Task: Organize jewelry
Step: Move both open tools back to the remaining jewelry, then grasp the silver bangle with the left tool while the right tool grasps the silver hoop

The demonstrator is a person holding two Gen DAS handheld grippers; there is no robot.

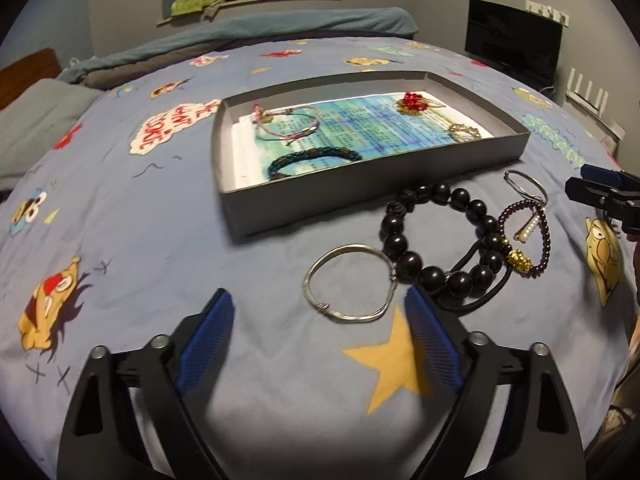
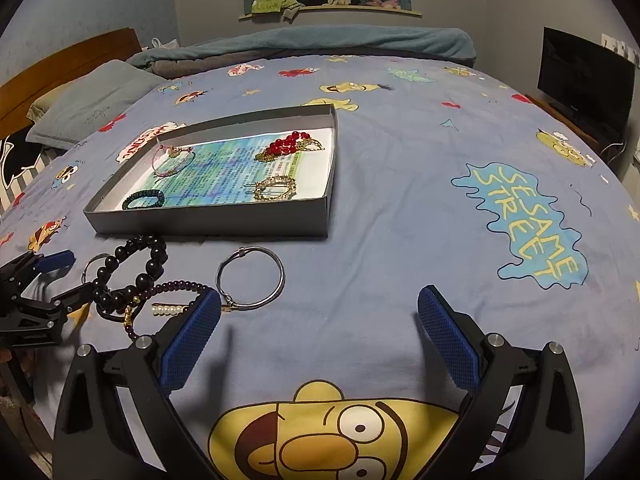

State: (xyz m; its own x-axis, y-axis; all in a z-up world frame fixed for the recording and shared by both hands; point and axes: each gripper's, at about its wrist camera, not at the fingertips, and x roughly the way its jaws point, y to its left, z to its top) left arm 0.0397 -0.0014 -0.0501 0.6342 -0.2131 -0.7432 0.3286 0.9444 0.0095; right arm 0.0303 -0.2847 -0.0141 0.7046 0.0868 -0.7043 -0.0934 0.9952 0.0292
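Note:
A shallow grey box [image 1: 320, 204] [image 2: 224, 222] lies on the bed and holds a pink cord bracelet [image 1: 286, 124], a dark green bracelet [image 1: 312, 158], red beads [image 1: 414, 101] and a gold piece [image 2: 275, 189]. In front of it lie a silver bangle [image 1: 348, 284], a black bead bracelet [image 1: 440, 236], a purple bead bracelet [image 1: 536, 236], a pearl clip [image 2: 168, 310] and a wire ring [image 2: 250, 276]. My left gripper [image 1: 320, 316] is open and empty, just short of the silver bangle. My right gripper [image 2: 320, 316] is open and empty, with its left finger beside the wire ring.
The blue cartoon bedsheet [image 2: 400, 200] covers the bed. A grey pillow [image 2: 92, 108] and a wooden headboard [image 2: 60, 60] lie at the left. A dark monitor [image 2: 584, 80] stands at the right. A folded teal blanket [image 2: 320, 42] lies along the far edge.

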